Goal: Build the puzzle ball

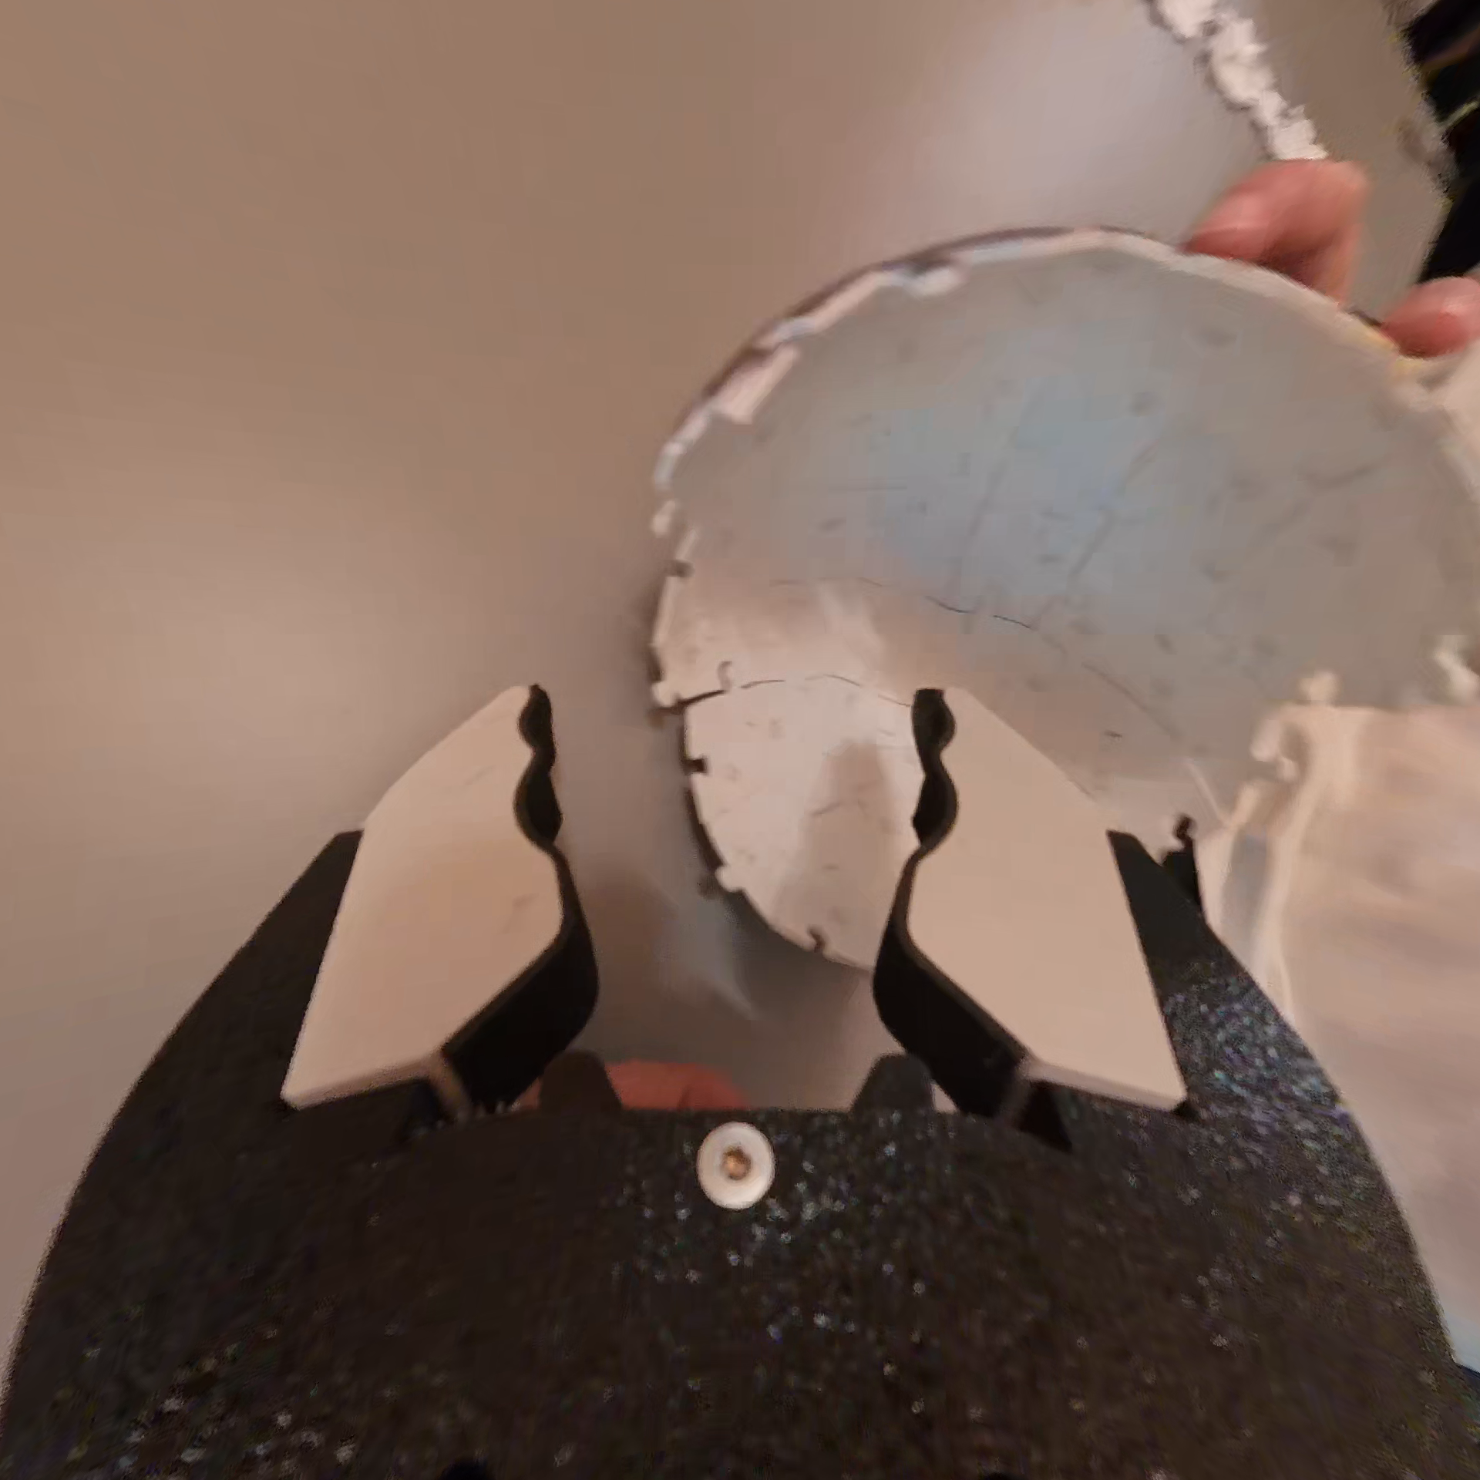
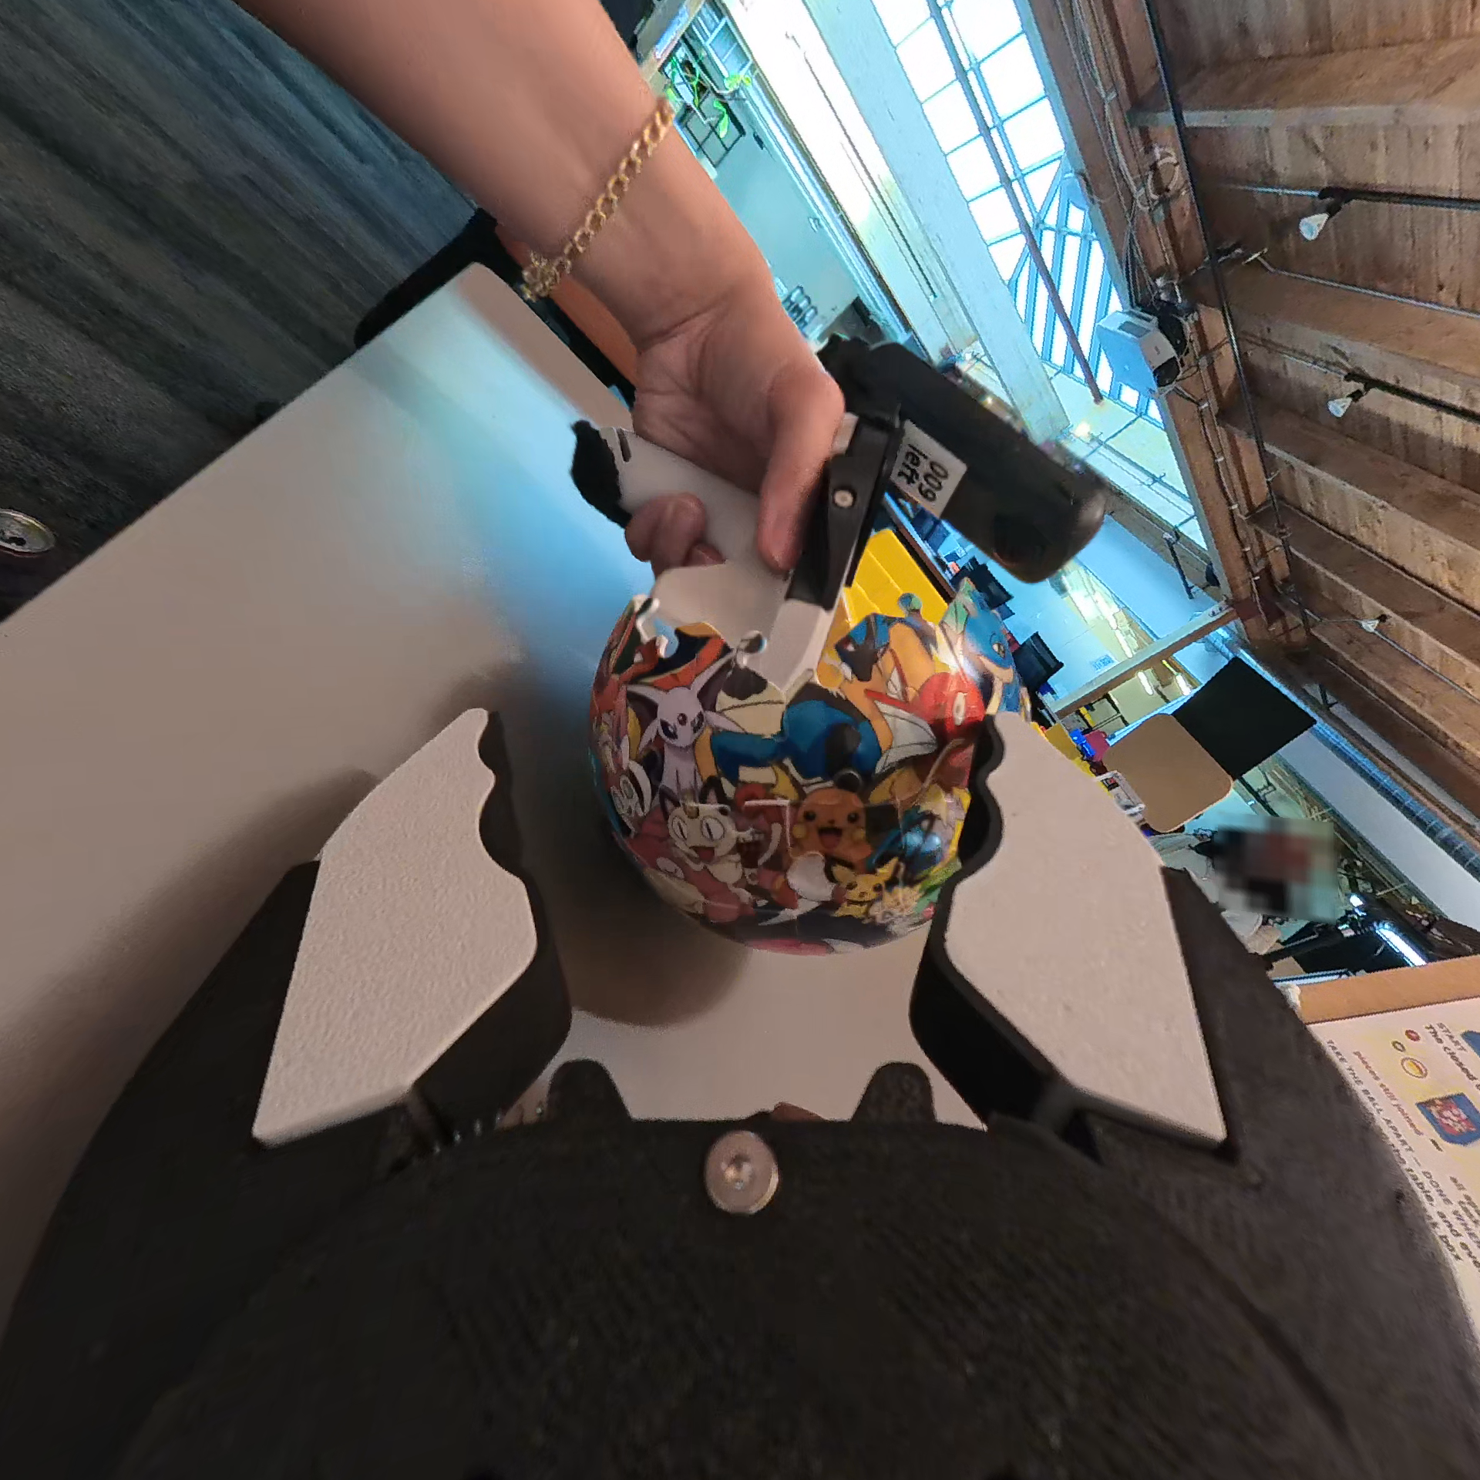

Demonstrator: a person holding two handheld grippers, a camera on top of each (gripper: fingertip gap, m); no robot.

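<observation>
The puzzle ball [image 2: 801, 801] is a partly built shell with colourful cartoon prints outside. It rests on the white table [image 2: 240, 641]. In the left wrist view I look into its white hollow inside [image 1: 1041, 520], with a jagged open rim. My left gripper [image 1: 733, 697] is open and empty, its right finger in front of the shell's lower edge. In the right wrist view it [image 2: 721, 609] sits at the ball's top rim, held by a hand. My right gripper [image 2: 745, 721] is open, with the ball just beyond and between its fingertips.
A person's fingers [image 1: 1281, 216] touch the shell's far rim. A jagged silvery edge [image 1: 1201, 24] shows at the top right. A can [image 2: 24, 532] stands at the far left edge. A printed sheet [image 2: 1425, 1121] lies at the right.
</observation>
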